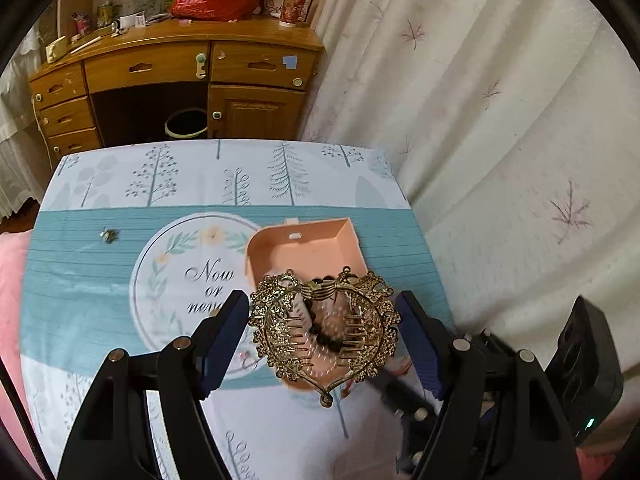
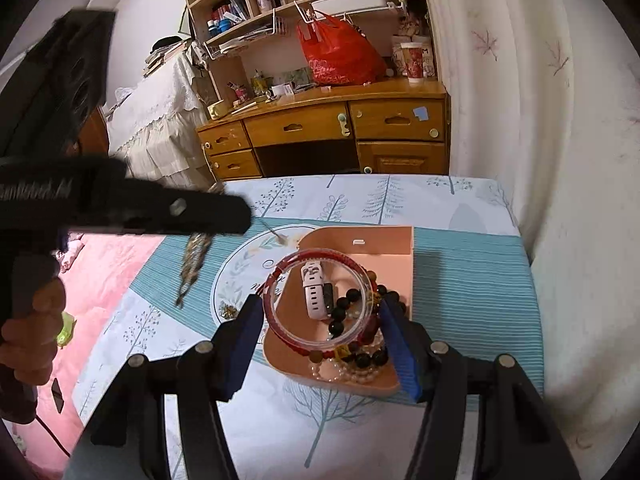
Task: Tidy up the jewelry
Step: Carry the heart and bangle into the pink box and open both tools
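Now | left jaws (image 1: 324, 338) grip gold hair comb (image 1: 324, 332) | right jaws (image 2: 322, 334) grip bangle (image 2: 320, 304)

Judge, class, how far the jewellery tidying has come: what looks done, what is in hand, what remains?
Done: a white-strapped watch, black bead bracelets and pearl strands lie in the peach plastic box.
In hand: the left claw grips a gold filigree heart-shaped hair comb; the right claw grips a clear bangle with red trim, both over the box.
Left: a small gold charm on the tablecloth.
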Demonstrator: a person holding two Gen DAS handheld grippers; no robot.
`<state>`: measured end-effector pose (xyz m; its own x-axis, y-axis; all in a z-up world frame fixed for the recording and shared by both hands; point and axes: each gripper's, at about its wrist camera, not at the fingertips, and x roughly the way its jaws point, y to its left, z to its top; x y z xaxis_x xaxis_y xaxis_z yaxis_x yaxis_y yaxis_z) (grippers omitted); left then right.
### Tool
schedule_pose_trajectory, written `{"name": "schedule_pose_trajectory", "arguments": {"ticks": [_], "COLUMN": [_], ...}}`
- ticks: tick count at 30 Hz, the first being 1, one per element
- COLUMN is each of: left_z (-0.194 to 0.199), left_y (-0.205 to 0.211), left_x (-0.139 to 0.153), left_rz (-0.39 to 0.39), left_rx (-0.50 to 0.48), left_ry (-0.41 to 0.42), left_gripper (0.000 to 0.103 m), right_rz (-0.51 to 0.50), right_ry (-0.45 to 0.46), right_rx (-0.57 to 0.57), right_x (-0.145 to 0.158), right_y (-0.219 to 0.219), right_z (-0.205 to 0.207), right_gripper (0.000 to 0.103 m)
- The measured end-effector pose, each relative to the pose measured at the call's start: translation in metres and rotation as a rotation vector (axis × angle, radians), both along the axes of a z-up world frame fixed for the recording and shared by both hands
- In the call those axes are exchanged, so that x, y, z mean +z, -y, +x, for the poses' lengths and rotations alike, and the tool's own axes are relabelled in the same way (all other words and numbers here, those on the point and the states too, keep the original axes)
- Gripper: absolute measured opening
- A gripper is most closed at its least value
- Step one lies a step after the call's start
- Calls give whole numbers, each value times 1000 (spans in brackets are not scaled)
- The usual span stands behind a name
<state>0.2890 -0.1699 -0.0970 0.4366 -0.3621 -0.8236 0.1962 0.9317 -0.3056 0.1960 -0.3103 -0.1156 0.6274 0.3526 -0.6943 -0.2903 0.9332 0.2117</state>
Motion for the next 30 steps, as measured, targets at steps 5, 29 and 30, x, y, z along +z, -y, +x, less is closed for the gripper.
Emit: {"name": "schedule_pose_trajectory", "arguments": {"ticks": [5,29,30], "left_z": [18,-46,-52], "left_y": [15,-81,-88], "left_x": [-11,-33,-34], "left_rz": [-30,79,84], "left_rx": [-39,149,159], "left_ry": [-35,-151,-155], "left_gripper": [89,92,92], "right_rz": [-22,88,99], "right_ry": [-55,-327,-343], "right_rx": [-15,-117,-126], "right_x": [-17,-42,-43], "right_y": [1,12,11], "right_z": [14,-5,-7], "right_gripper": [64,72,72]}}
